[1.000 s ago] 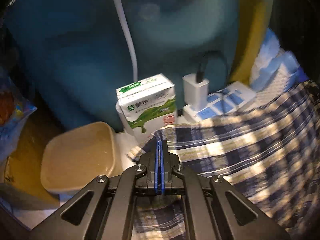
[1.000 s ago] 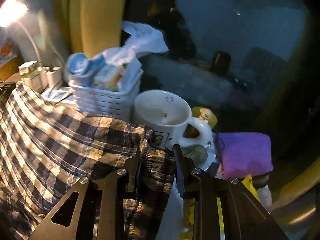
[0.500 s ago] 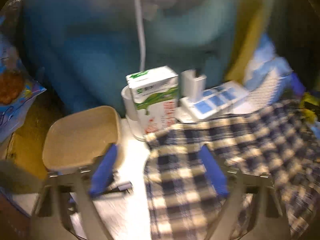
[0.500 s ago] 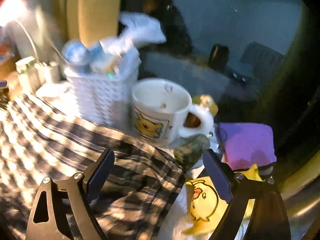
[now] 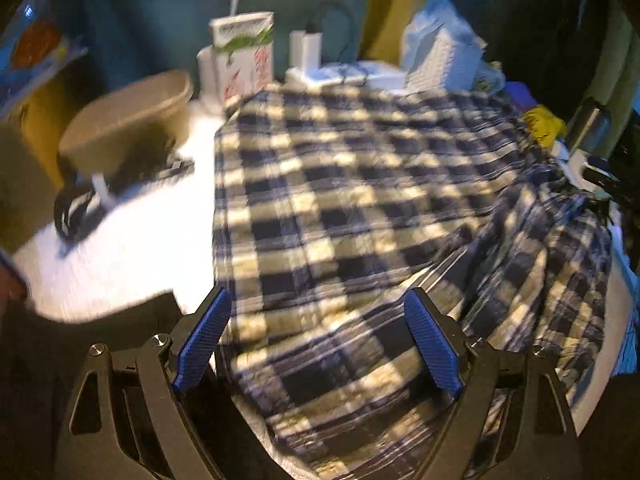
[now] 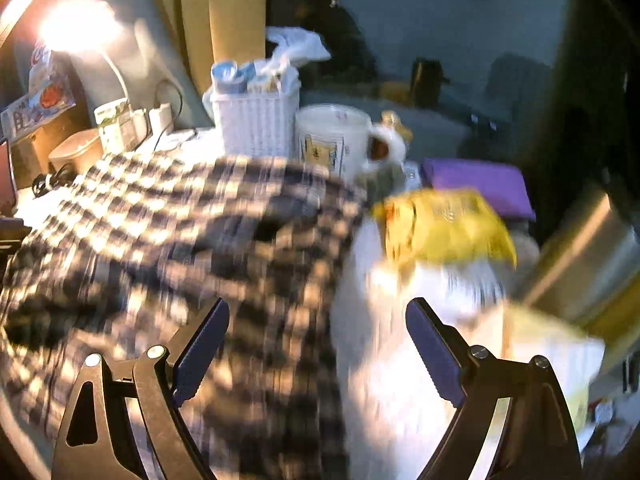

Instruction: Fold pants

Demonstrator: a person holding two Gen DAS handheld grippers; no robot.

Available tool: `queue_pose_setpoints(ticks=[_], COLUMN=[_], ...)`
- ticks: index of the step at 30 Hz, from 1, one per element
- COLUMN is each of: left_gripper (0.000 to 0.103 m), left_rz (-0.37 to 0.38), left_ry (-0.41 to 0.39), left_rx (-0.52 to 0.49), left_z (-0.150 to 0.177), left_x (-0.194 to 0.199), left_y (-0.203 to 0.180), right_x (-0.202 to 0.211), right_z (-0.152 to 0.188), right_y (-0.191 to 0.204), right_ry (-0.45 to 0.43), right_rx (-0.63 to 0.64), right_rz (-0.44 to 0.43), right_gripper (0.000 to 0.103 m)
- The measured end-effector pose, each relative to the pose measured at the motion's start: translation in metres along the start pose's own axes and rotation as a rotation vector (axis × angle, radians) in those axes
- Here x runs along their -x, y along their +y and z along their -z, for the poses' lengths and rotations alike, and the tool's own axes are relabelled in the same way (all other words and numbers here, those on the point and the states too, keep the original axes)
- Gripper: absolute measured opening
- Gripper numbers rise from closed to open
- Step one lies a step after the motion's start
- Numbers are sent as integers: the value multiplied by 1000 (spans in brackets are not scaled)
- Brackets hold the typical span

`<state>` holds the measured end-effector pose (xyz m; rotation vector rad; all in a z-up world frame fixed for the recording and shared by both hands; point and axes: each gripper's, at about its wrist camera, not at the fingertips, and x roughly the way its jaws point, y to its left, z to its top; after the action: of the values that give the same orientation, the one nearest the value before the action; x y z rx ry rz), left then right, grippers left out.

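The navy and cream checked pants (image 5: 344, 200) lie spread on the white table, one layer folded over another. They also show in the right wrist view (image 6: 192, 232), blurred. My left gripper (image 5: 318, 344) is open and empty above the near edge of the pants. My right gripper (image 6: 318, 344) is open and empty, above the right edge of the pants where cloth meets bare table.
A tan tub (image 5: 128, 120), a milk carton (image 5: 244, 52), a charger (image 5: 306, 52) and a white basket (image 5: 436, 60) line the back. A mug (image 6: 336, 140), a purple pad (image 6: 480, 184), a yellow bag (image 6: 440, 224) and a metal container (image 6: 588, 248) crowd the right.
Both grippers were shut on the pants' far edge a second ago. They let go, opened wide and drew back toward me; the pants now lie flat.
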<state>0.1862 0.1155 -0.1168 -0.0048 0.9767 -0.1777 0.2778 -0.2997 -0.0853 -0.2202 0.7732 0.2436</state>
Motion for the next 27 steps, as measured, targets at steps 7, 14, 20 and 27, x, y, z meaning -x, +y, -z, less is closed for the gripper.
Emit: queue_pose_setpoints(ticks=[7,14,20,27], left_gripper=[88,87,23,3], left_rz=[127,165,173,84], left_ry=[-59,44,42,-34], left_rx=[-112,-260,-337,-361], left_z=[-30,-53,-37,-34], left_x=[-5,-50,-56,-50], left_y=[-39,-82,-93,-104], right_x=[20,5,16,30], right_z=[-8,-37,2,56], right_y=[22,67,30,-11], right_ry=[-50,-66,-23,34], right_rx=[32,109,27,-111], right_rz=[-54,-106,-72,-35], right_gripper=[91,91,91,91])
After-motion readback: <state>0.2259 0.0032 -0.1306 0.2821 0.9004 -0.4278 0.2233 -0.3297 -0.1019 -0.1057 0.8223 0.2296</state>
